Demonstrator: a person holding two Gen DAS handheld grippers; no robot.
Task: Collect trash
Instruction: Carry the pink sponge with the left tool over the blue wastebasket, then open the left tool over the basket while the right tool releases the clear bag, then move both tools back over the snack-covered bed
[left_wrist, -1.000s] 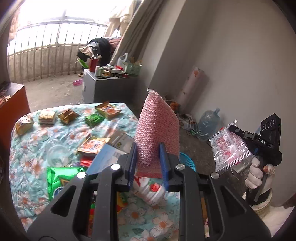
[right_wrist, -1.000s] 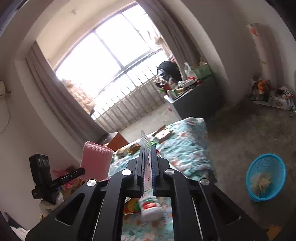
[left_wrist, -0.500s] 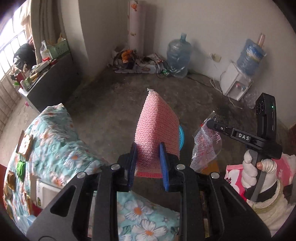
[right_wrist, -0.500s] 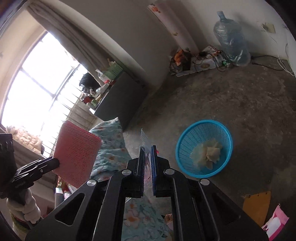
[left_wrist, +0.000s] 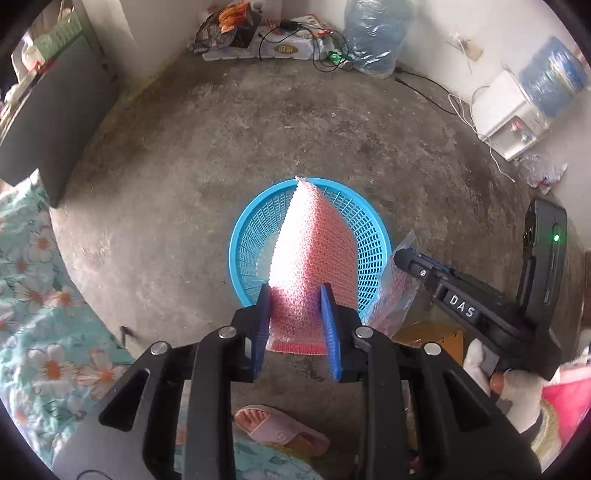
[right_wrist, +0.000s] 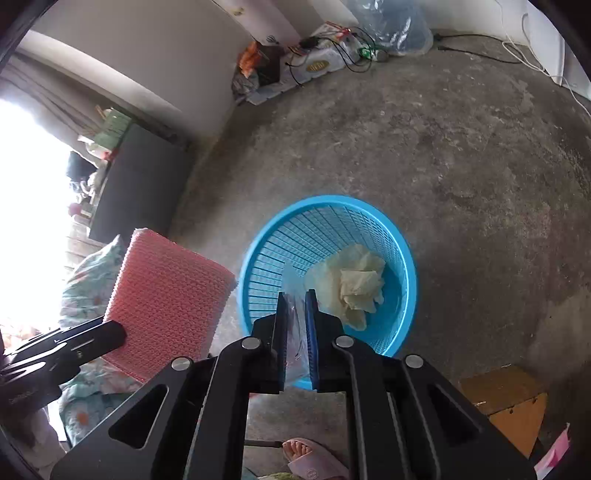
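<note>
Over the round blue plastic mesh basket (left_wrist: 309, 243) on the grey concrete floor (left_wrist: 184, 177), the left wrist view has the left gripper (left_wrist: 297, 295) pointing steeply down. Its jaws are opening, a modest gap between them, and the pink knitted-texture foam sheet (left_wrist: 312, 254) sits upright in that gap, both blue pads (left_wrist: 263, 317) at its lower edges. To the right, the right gripper (left_wrist: 400, 258) comes in from the side with a clear plastic zip bag with red print (left_wrist: 397, 295) hanging at its tip beside the basket rim. A pink slipper (left_wrist: 280, 430) lies on the floor below.

Switching to the right wrist view: the right gripper (right_wrist: 295, 306) hangs over the near rim of the basket (right_wrist: 402, 266), jaws opening too, only a narrow gap, and the thin clear bag (right_wrist: 295, 332) is loose between them. Crumpled pale yellow paper (right_wrist: 354, 284) already lies inside the basket. Left of it, the left gripper (right_wrist: 118, 332) holds the pink sheet (right_wrist: 166, 302) just beside the basket rim.
</note>
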